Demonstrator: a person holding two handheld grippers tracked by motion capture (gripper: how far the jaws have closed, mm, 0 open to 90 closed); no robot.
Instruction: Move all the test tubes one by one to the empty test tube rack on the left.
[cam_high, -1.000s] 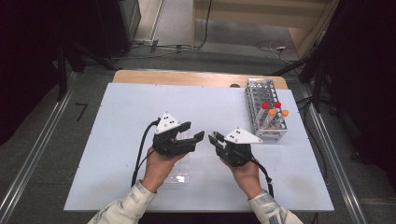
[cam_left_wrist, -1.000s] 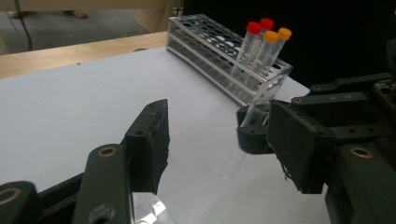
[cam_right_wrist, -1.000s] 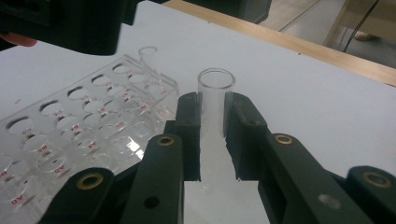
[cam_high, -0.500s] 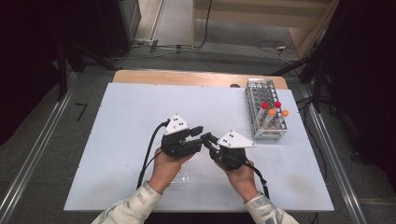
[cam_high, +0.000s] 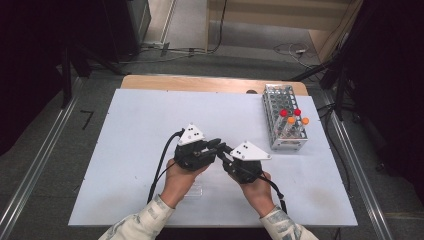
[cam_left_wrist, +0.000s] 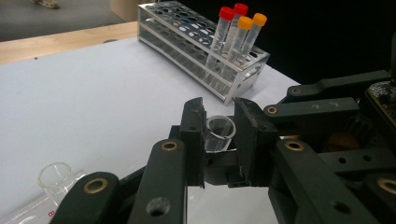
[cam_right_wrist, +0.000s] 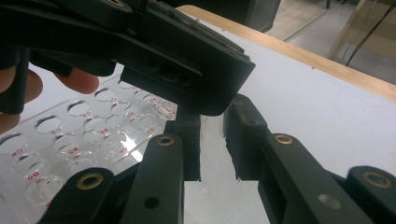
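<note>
Smooth pale bench (cam_high: 140, 130) underneath, shiny perforated metal rack (cam_left_wrist: 196, 44) well beyond the left tool (cam_left_wrist: 219, 135). Both black tools, left just closed and right tool (cam_right_wrist: 212, 140) too, clamped on one clear round glass tube (cam_left_wrist: 220, 132) between them.

Four capped tubes (cam_high: 292, 121), two racks (cam_high: 281, 113).

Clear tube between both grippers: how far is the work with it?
Done: four capped tubes stand in the metal rack. In hand: the left gripper, whose jaws have just been closing, and the right gripper both clamp one uncapped clear tube. Left: probably capping and racking it; another open tube waits in the clear rack.
</note>
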